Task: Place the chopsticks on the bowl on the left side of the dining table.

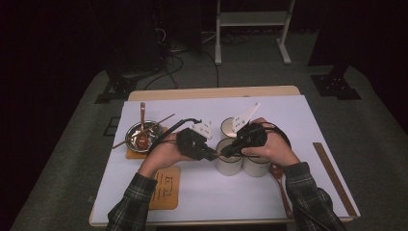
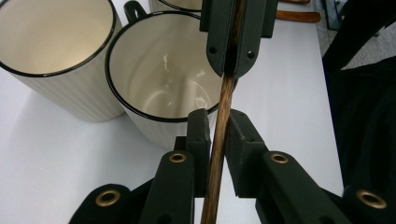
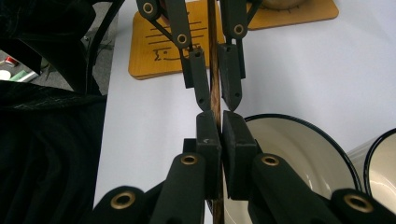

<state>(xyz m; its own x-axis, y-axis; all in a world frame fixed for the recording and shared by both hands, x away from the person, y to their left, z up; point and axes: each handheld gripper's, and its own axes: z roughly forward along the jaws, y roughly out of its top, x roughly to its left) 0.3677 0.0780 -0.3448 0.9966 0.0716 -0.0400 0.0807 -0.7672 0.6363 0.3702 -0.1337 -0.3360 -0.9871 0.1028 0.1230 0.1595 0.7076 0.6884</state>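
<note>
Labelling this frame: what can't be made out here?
- Chopstick: both ends hidden, high view, by the left gripper and right gripper.
- Left gripper's contact: left gripper view, thin gaps beside the stick, unclear.
- Third mug: high view, partly behind the right gripper's plate.

One overhead camera, two gripper cameras

High view looks forward and down over the bench (image 1: 298, 120); both gripper views face each other closely, sharing the cream mugs (image 2: 159, 79).

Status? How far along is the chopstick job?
Done: one chopstick is up off the table. In hand: right gripper clamps it above the mugs; left gripper fingers sit close around it, contact unclear. Left: mugs look empty, second chopstick lies across the bowl.
</note>
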